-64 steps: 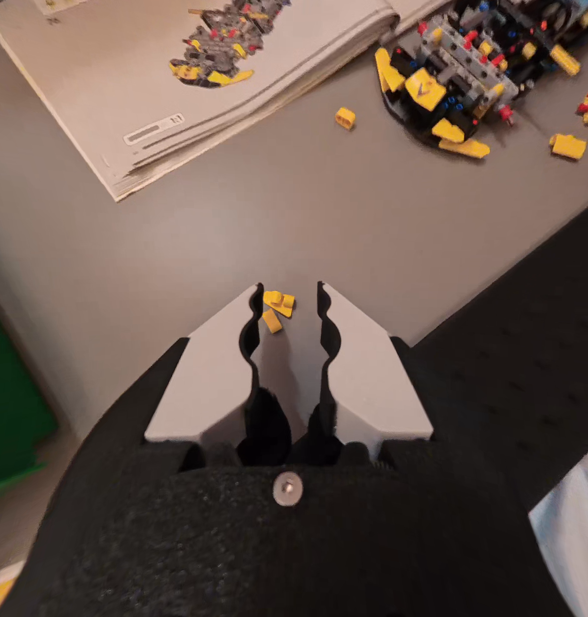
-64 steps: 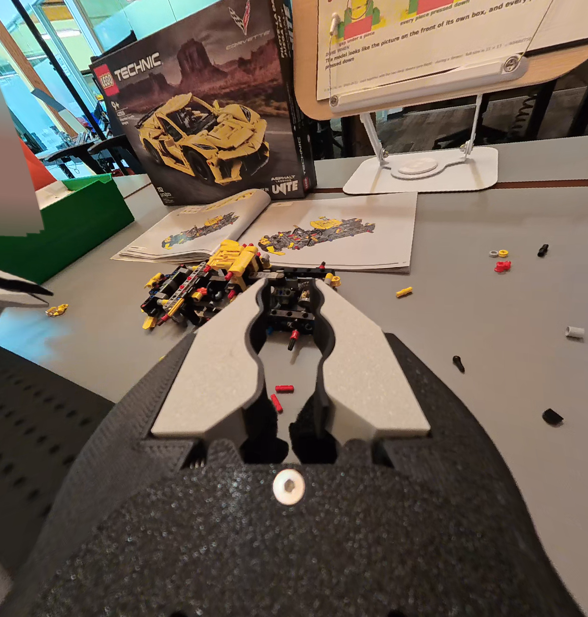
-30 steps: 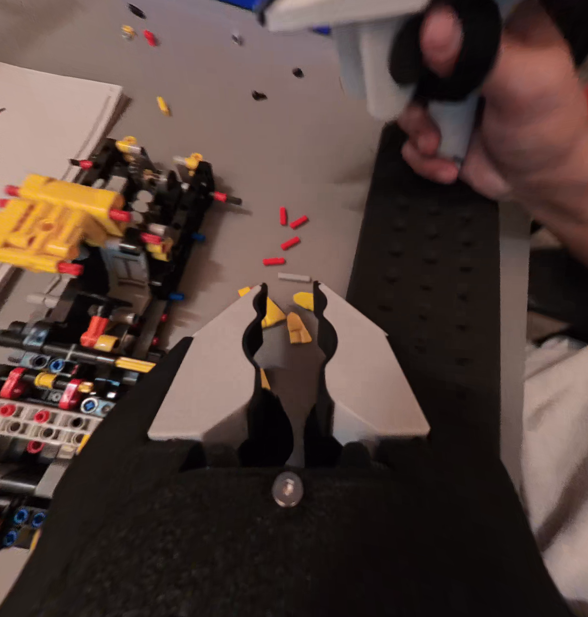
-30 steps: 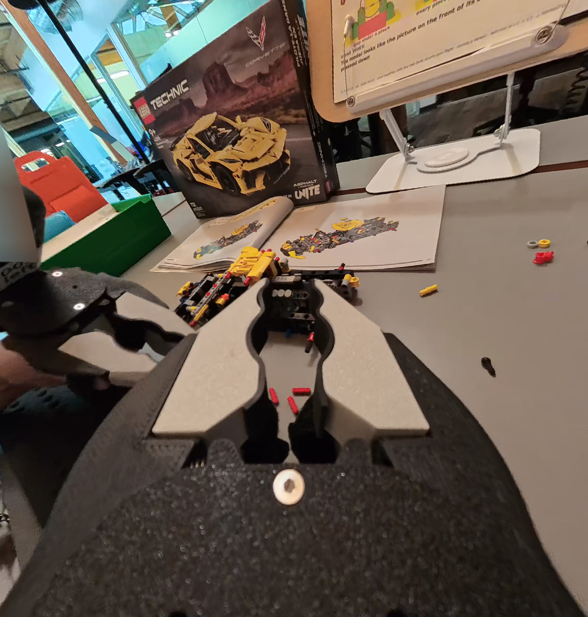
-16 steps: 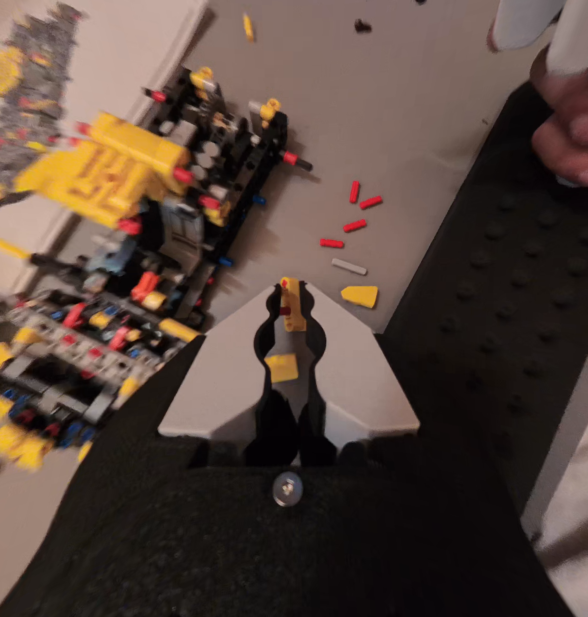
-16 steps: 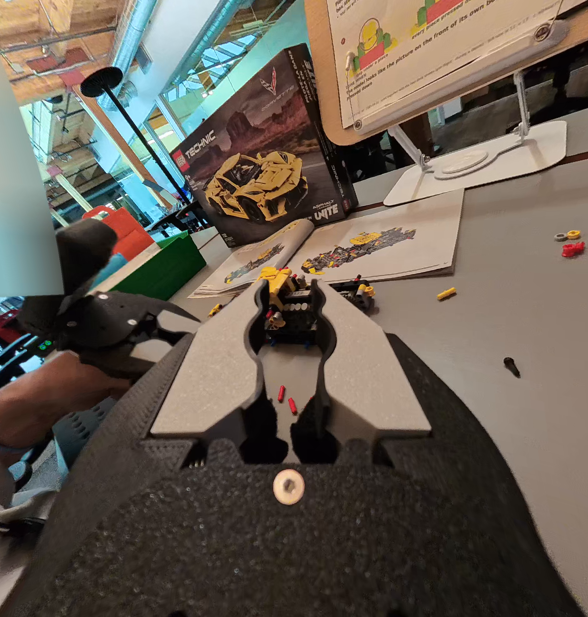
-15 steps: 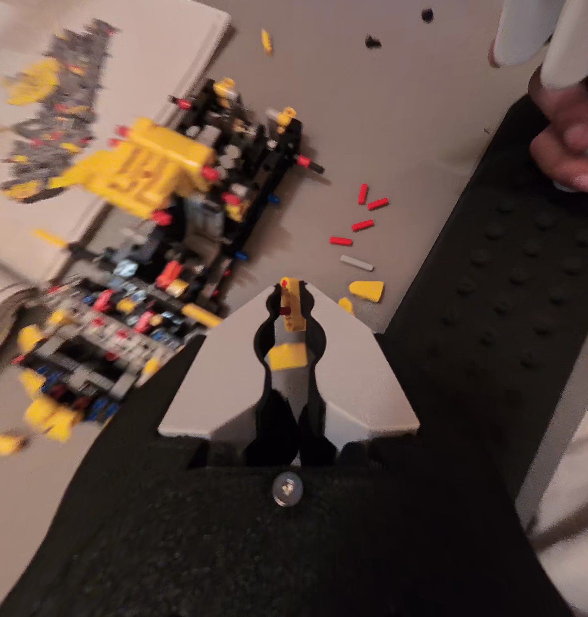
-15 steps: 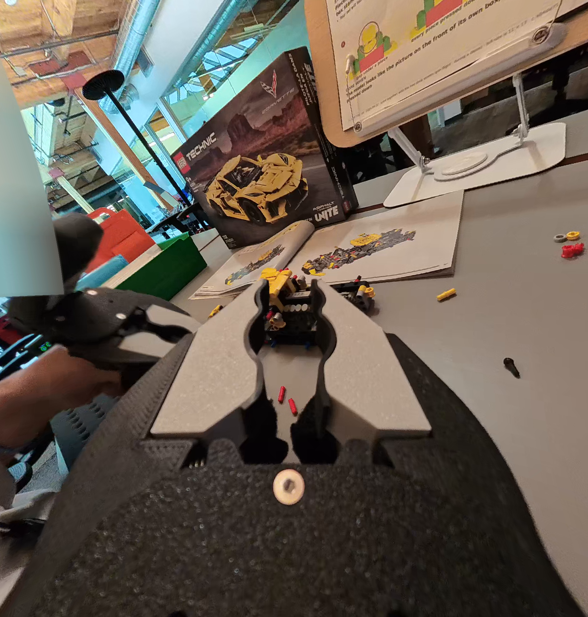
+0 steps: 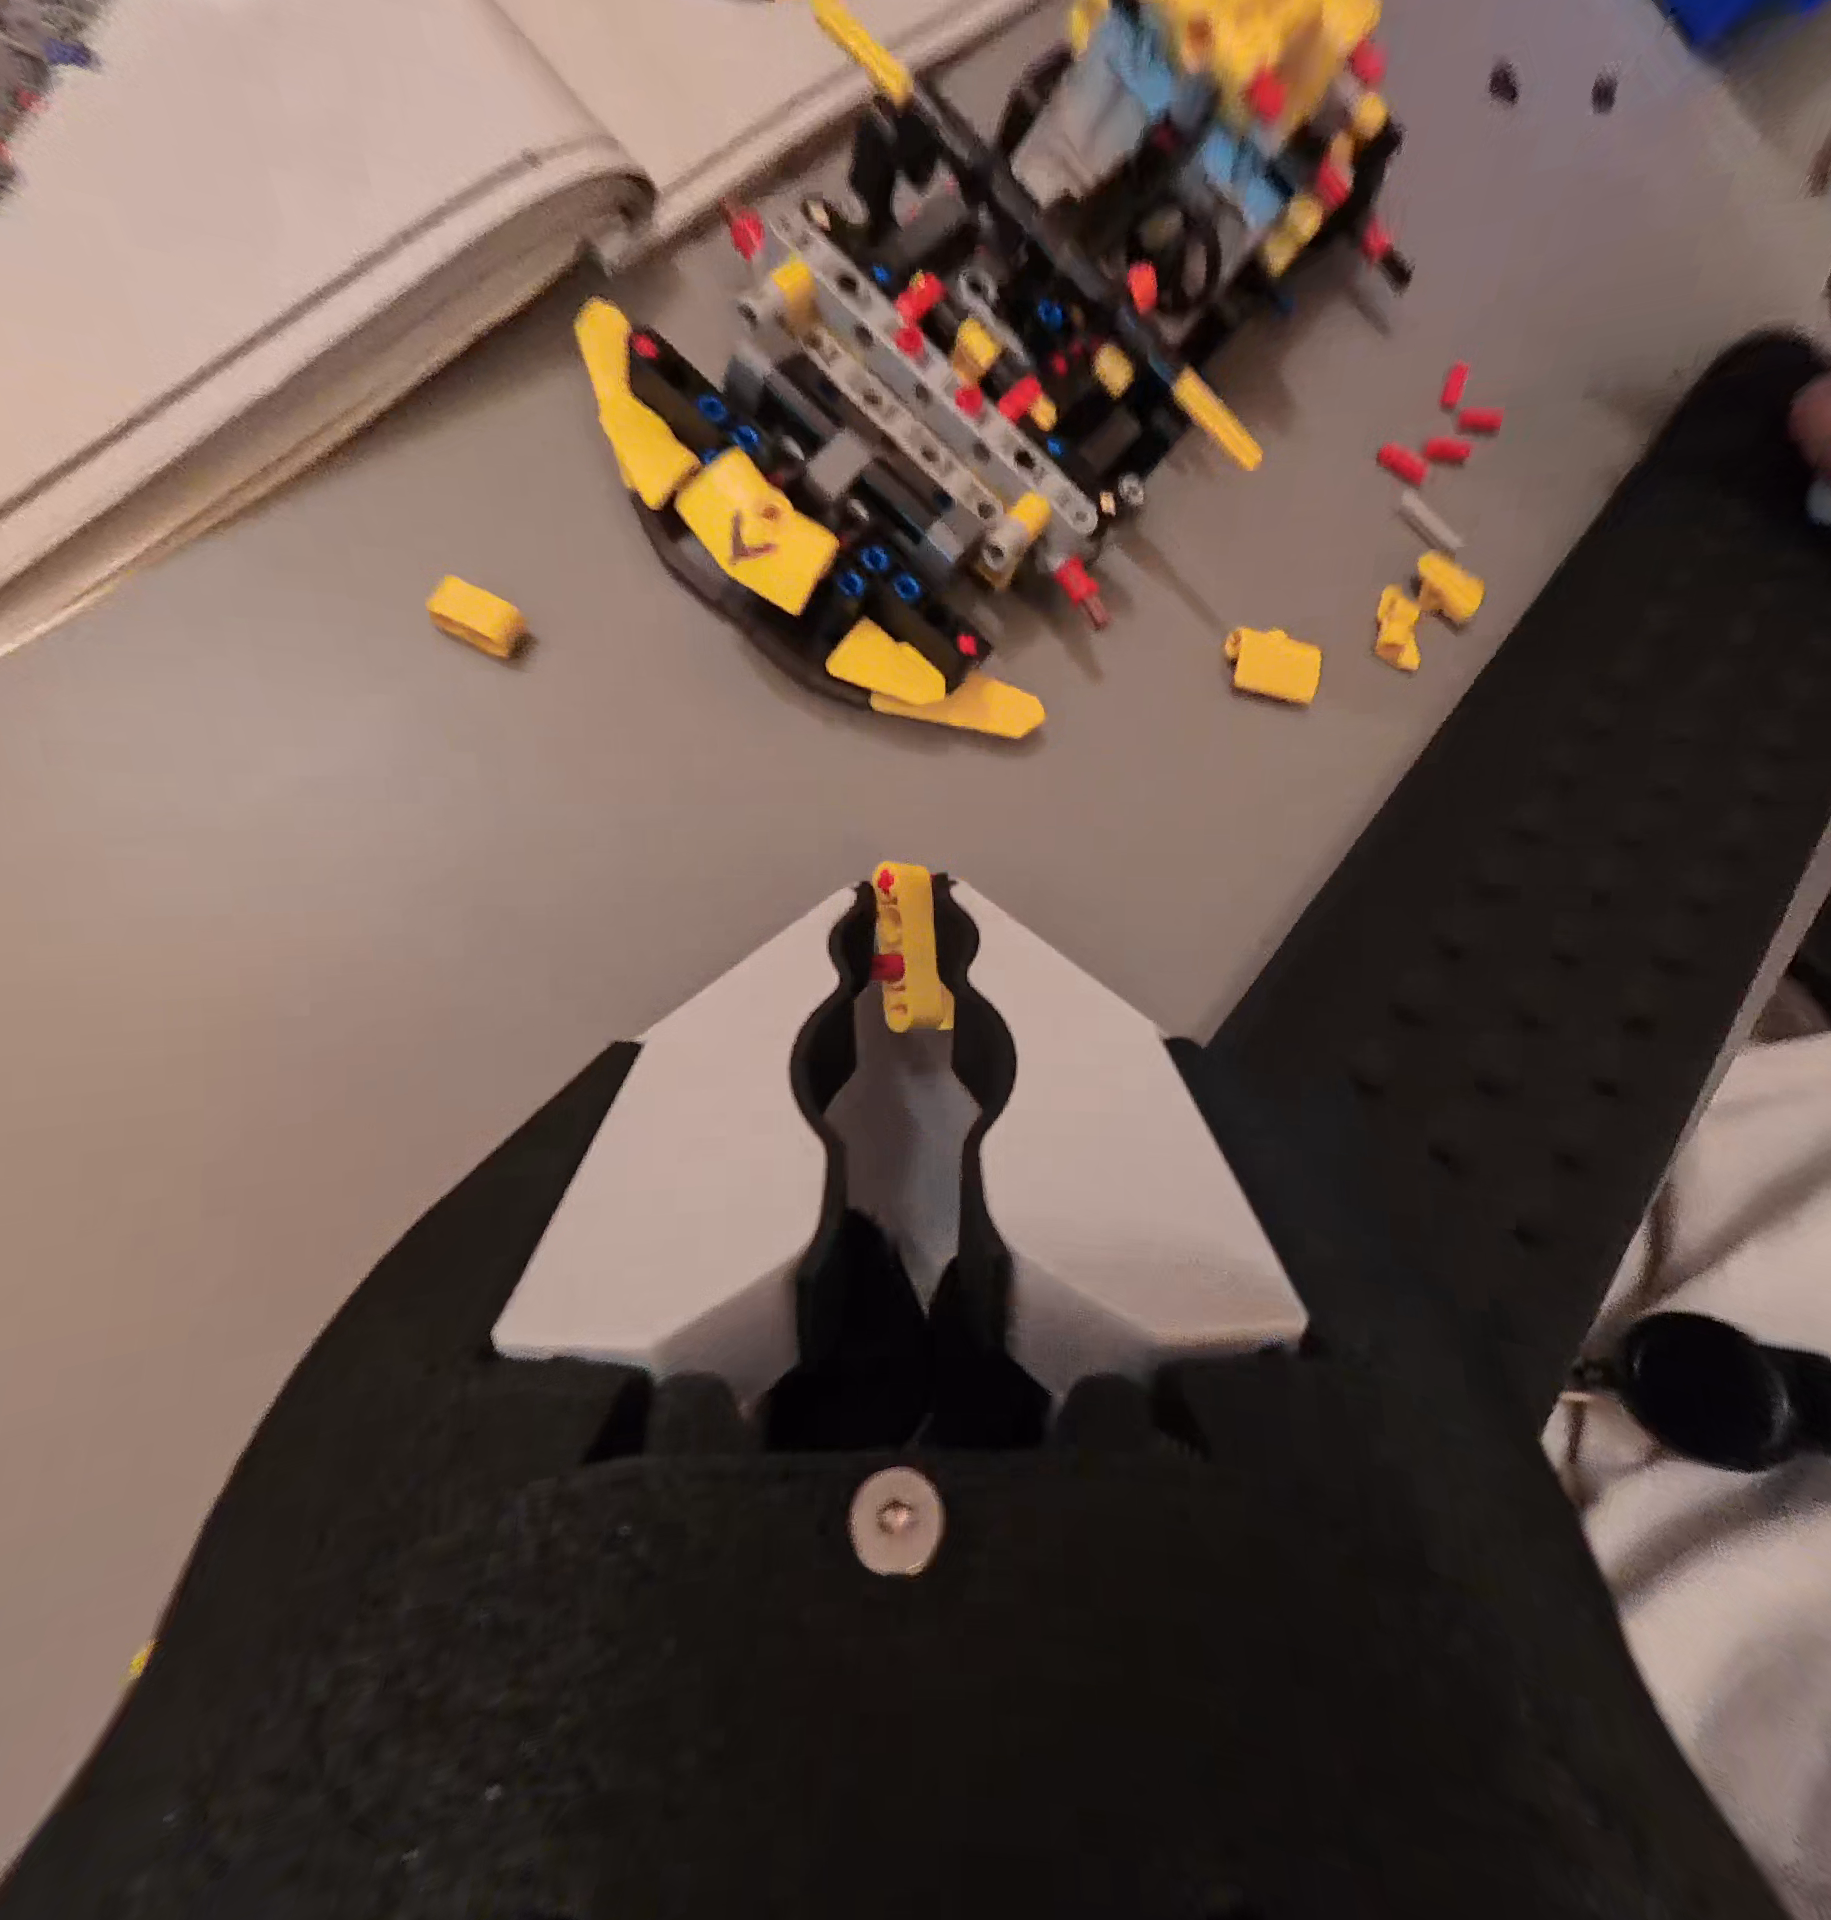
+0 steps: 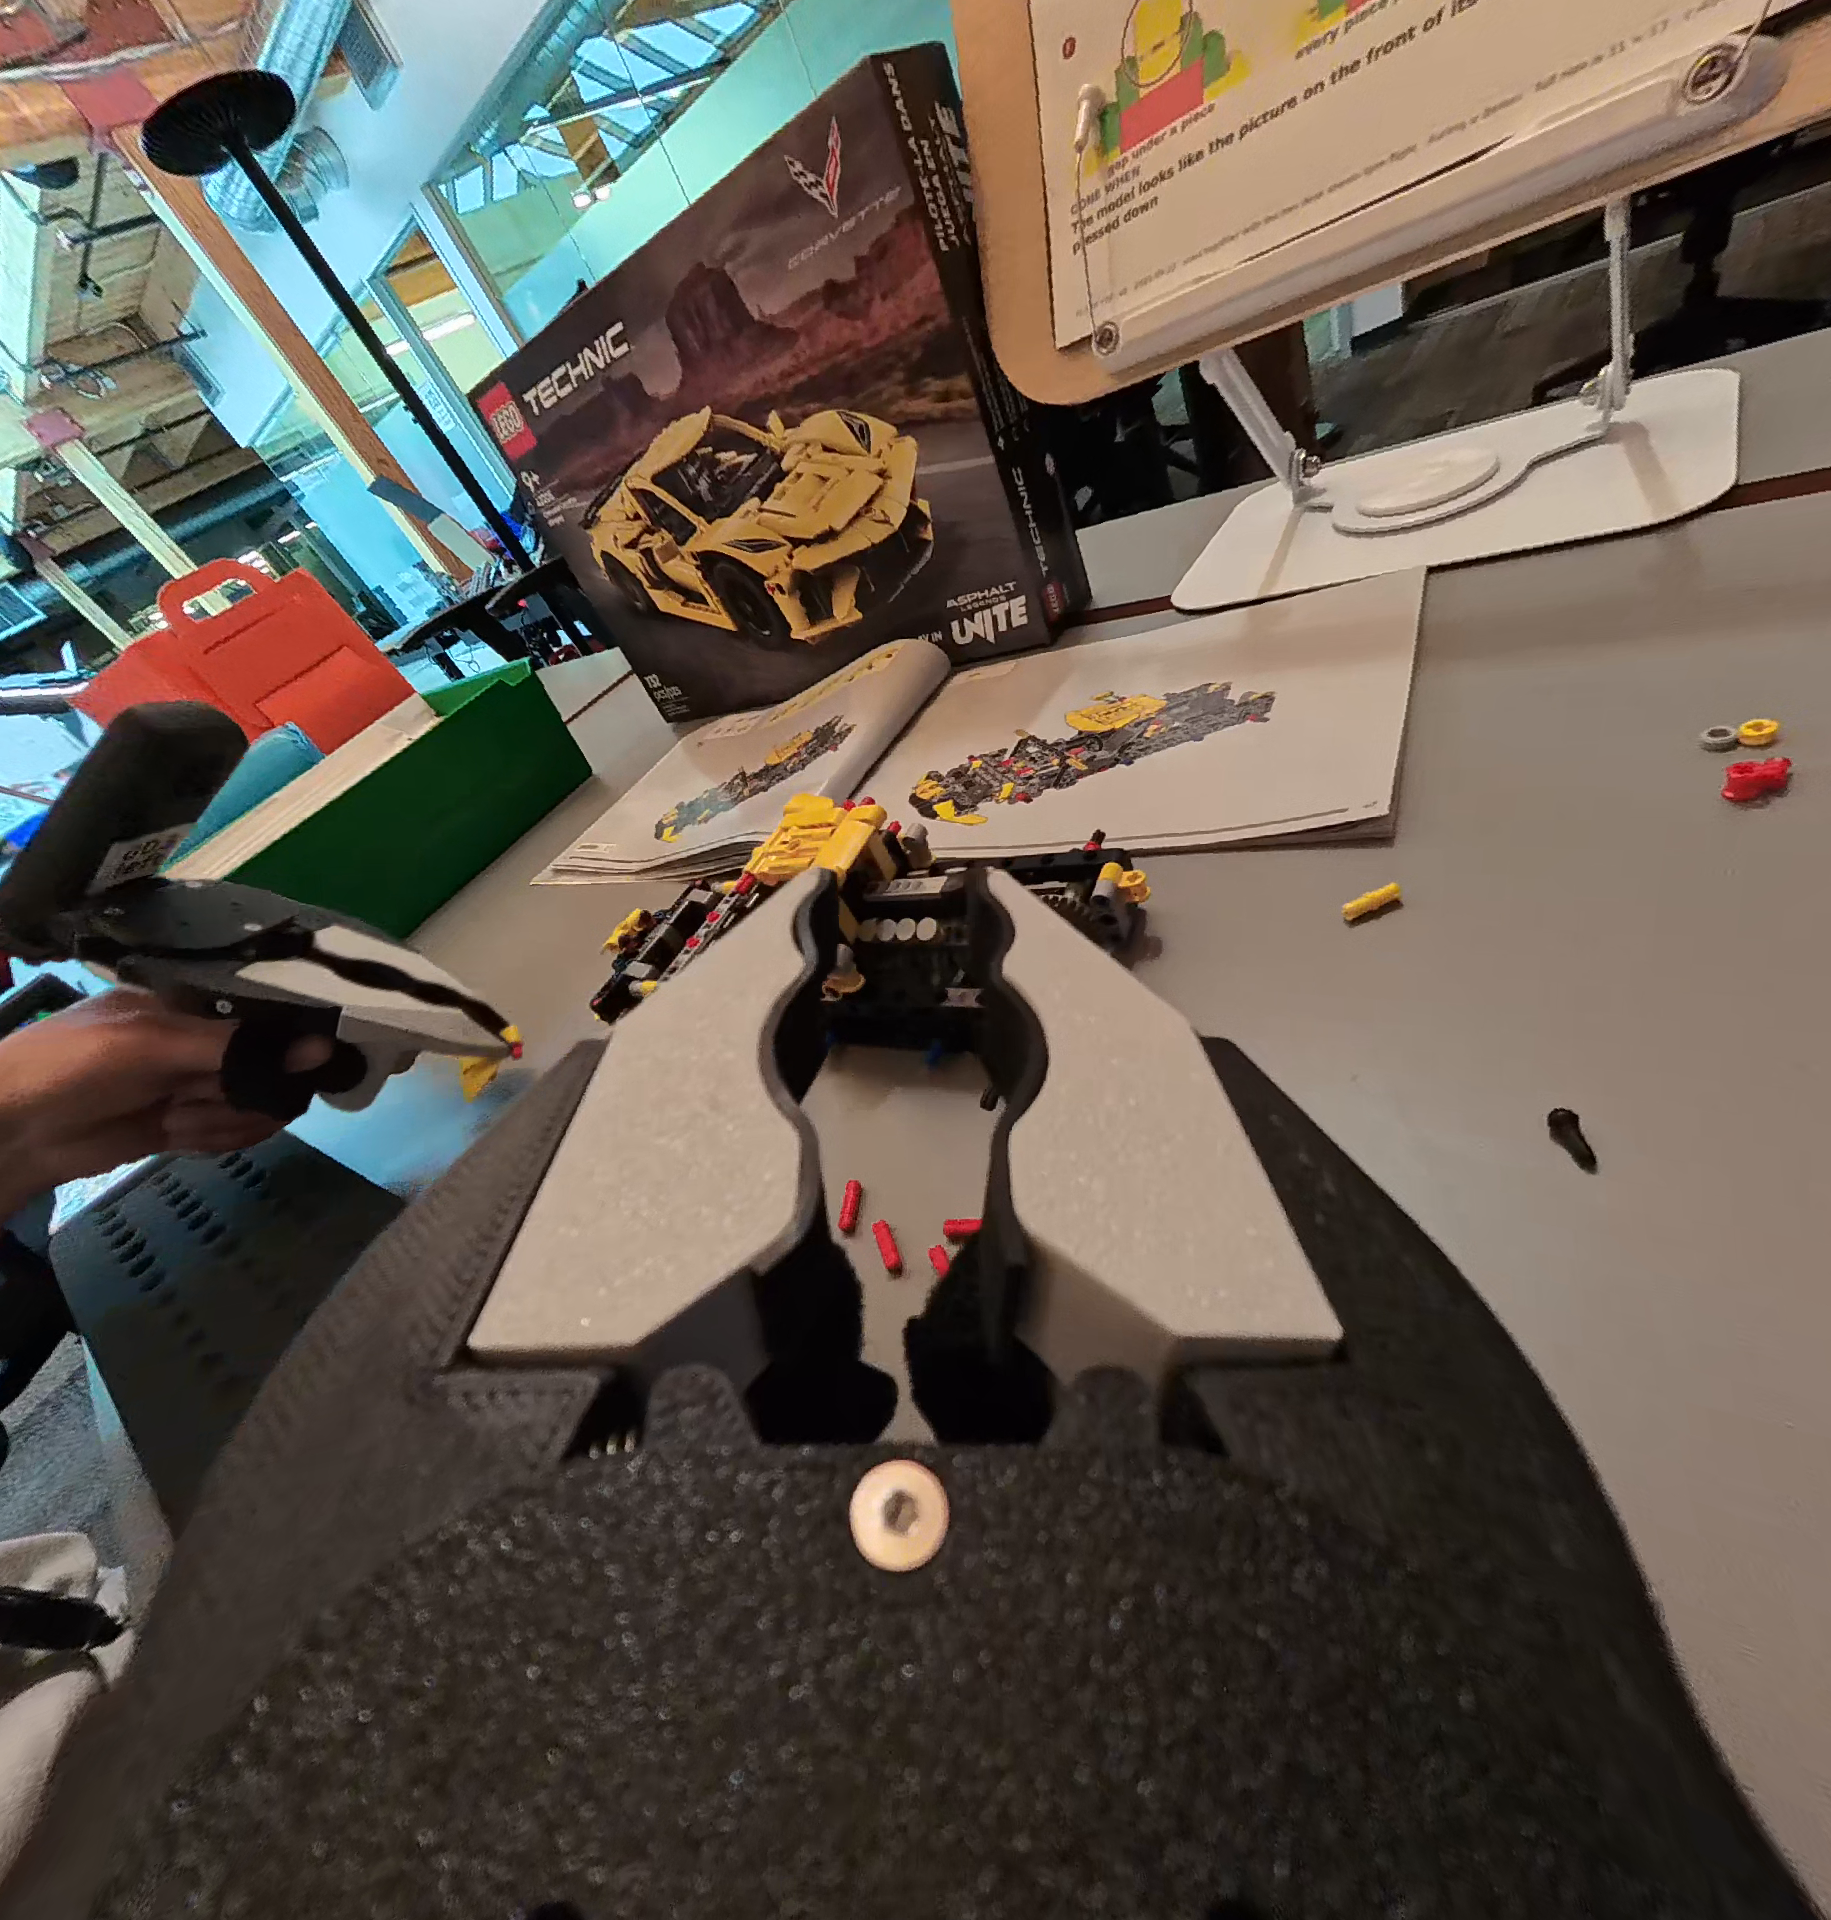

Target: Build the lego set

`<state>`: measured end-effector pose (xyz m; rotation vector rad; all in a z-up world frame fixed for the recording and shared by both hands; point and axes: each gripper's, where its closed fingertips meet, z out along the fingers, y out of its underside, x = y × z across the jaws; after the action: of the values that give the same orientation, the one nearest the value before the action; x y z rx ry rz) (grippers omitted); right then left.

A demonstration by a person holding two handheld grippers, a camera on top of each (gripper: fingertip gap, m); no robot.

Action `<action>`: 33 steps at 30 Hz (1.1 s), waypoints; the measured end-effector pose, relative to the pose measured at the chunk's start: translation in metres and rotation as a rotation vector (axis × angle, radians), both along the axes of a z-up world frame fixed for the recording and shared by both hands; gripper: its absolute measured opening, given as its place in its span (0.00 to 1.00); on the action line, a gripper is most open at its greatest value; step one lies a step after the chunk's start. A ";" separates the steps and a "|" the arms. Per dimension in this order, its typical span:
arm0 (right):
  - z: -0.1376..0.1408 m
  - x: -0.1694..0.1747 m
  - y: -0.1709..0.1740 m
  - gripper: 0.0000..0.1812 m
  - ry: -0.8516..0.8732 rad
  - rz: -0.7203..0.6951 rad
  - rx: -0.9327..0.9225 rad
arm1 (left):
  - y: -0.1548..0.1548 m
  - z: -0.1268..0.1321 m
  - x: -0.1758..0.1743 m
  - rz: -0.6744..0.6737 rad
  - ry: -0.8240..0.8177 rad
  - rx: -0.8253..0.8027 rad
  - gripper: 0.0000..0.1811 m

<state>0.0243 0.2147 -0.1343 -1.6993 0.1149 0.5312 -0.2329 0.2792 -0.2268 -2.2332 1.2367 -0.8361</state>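
Note:
My left gripper (image 9: 906, 896) is shut on a small yellow beam with a red pin (image 9: 906, 961) and holds it above the grey table, short of the partly built black, grey and yellow car model (image 9: 952, 416). In the right wrist view the left gripper (image 10: 500, 1039) shows at the left, held by a hand, with the yellow piece at its tips. My right gripper (image 10: 900, 885) is open and empty, and points at the end of the model (image 10: 906, 940), just short of it.
The open instruction booklet (image 10: 1150, 748) lies behind the model, with the set's box (image 10: 786, 468) and a green bin (image 10: 423, 800) beyond. Loose yellow pieces (image 9: 1272, 665), red pins (image 9: 1441, 436) and a black pin (image 10: 1571, 1138) lie on the table. A black mat (image 9: 1513, 831) runs along the near edge.
My left gripper closed on the yellow beam among the loose pieces by the mat, lifted it and swung left, back from the model. My right gripper stayed open and hardly moved.

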 end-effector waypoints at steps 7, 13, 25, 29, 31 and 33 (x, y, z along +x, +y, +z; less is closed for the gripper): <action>-0.004 0.000 0.004 0.12 -0.034 -0.011 -0.029 | 0.014 -0.001 -0.001 -0.026 0.020 0.163 0.12; -0.006 -0.002 0.004 0.12 -0.056 -0.011 -0.036 | 0.081 0.013 0.006 -0.088 0.057 0.419 0.16; -0.003 -0.001 0.003 0.12 -0.011 0.005 -0.023 | 0.103 -0.012 -0.030 -0.062 0.172 0.397 0.08; -0.003 -0.003 0.003 0.12 -0.006 0.018 -0.020 | 0.107 -0.011 -0.094 0.075 0.188 0.342 0.08; -0.004 -0.003 0.004 0.12 -0.005 0.022 -0.024 | 0.101 -0.006 -0.110 0.102 0.143 0.314 0.08; -0.004 -0.004 0.004 0.12 -0.006 0.026 -0.025 | 0.096 0.001 -0.117 0.119 0.105 0.309 0.08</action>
<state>0.0204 0.2187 -0.1383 -1.7288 0.0960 0.5462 -0.3499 0.3753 -0.2256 -2.0954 1.1765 -0.4525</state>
